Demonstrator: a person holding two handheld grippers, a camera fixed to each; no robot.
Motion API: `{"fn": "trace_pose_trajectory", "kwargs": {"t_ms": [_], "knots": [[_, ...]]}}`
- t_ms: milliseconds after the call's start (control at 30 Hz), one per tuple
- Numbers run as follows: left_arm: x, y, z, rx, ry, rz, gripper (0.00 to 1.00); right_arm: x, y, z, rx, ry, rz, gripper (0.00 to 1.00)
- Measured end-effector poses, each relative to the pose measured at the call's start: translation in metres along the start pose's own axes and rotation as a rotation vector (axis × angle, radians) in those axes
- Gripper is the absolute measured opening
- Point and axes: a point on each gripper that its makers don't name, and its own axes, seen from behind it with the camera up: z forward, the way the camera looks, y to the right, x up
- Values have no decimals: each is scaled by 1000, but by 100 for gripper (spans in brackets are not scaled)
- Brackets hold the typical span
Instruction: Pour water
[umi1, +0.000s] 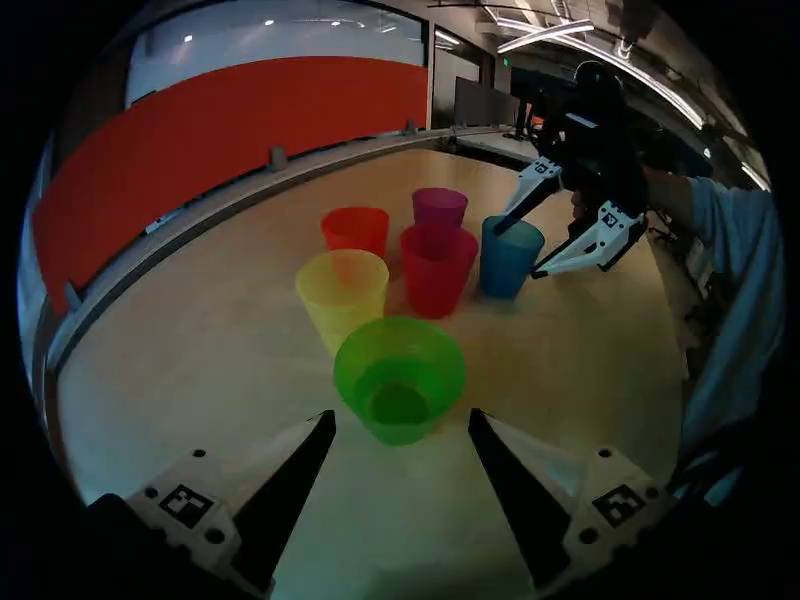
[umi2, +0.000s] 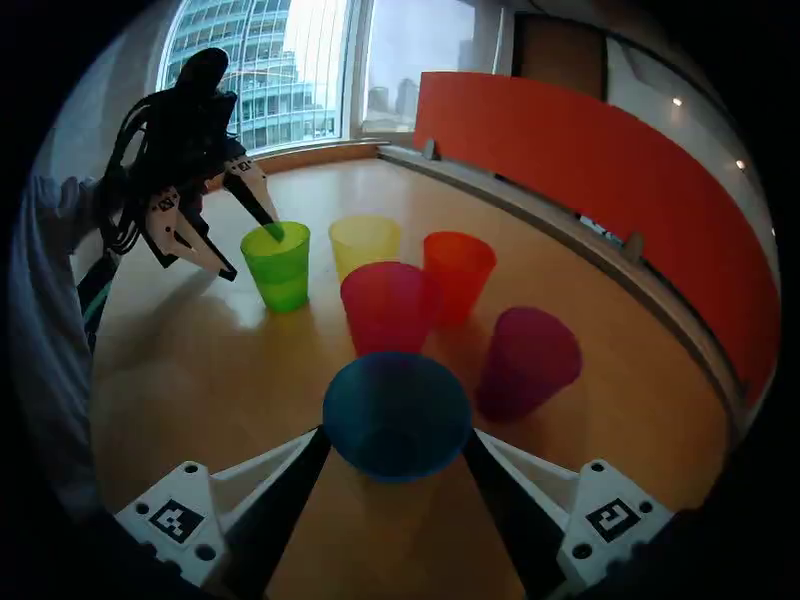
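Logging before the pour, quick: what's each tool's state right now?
Left tool: open, straddling the green cup, not gripping.
Right tool: open around the blue cup; firm grip cannot be told.

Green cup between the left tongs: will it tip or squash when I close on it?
The green cup looks like thin, translucent plastic, so it probably flexes under a firm squeeze. It narrows to a small base, so a high push may tip it. Its smooth tapered walls could slide in the left tongs.
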Motion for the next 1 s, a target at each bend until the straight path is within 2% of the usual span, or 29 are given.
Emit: {"fn": "trace_pose_trajectory", "kwargs": {"t_ms": [400,633,1000], "knots": [[-11,-2,-29,62,37,-49,100,-16,2,-36,-70,16,21,100],[-12,-7,-48,122,71,-74,99,-20,1,-55,-114,45,51,100],[-7,-17,-69,238,152,-124,100,-10,9,-81,-216,152,108,100]]}}
